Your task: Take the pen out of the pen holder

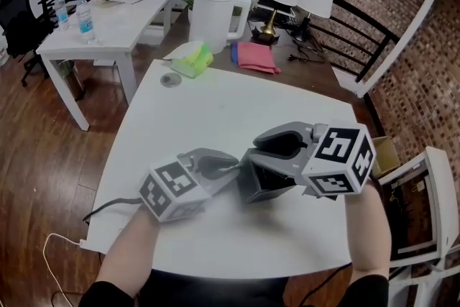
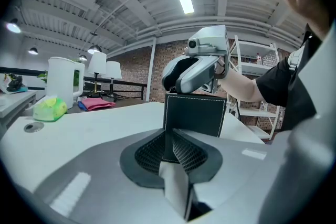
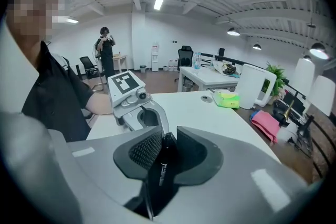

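Pen holder point(image 2: 195, 113) wall pinched tight by left claw point(image 2: 171, 143) so it won't tip. Right claw point(image 3: 168, 132) wide open around pen point(image 3: 161, 166), not squeezing yet.

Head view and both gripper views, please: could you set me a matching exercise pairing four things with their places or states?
1 pen holder
2 pen
3 pink cloth
4 white jug

A lying flat on the far desk
B between the right hand-held gripper's open jaws
C standing upright on the far desk
D clamped by the left hand-held gripper

Pairs: 1-D, 2-B, 3-A, 4-C
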A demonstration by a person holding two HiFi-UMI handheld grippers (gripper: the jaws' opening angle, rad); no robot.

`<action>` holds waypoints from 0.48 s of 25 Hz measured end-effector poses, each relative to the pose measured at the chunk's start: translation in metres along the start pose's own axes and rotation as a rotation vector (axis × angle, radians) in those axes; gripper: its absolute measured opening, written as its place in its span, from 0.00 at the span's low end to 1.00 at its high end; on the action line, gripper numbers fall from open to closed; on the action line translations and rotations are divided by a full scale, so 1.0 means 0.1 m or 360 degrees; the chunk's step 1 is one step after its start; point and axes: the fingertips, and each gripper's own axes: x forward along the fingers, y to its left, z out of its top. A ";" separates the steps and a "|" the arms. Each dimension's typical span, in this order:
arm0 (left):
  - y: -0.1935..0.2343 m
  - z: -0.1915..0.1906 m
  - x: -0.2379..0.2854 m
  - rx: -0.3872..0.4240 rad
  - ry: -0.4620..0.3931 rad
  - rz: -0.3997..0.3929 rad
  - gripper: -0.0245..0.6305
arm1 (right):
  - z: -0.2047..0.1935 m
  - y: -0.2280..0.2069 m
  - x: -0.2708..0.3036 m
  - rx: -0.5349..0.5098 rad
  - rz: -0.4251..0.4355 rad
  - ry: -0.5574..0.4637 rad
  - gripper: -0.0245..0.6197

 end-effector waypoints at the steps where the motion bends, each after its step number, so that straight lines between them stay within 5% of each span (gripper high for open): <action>1: 0.00 0.00 0.00 0.0001 0.0000 0.0000 0.11 | 0.00 0.01 0.00 -0.0025 0.0004 0.0004 0.18; 7: 0.00 -0.02 0.01 -0.0003 0.0008 0.0000 0.11 | -0.01 0.03 -0.03 -0.0049 0.0024 -0.0032 0.14; 12: 0.01 -0.04 0.01 -0.0011 0.0017 -0.0002 0.11 | 0.28 -0.03 -0.40 0.0143 0.0055 -0.0454 0.14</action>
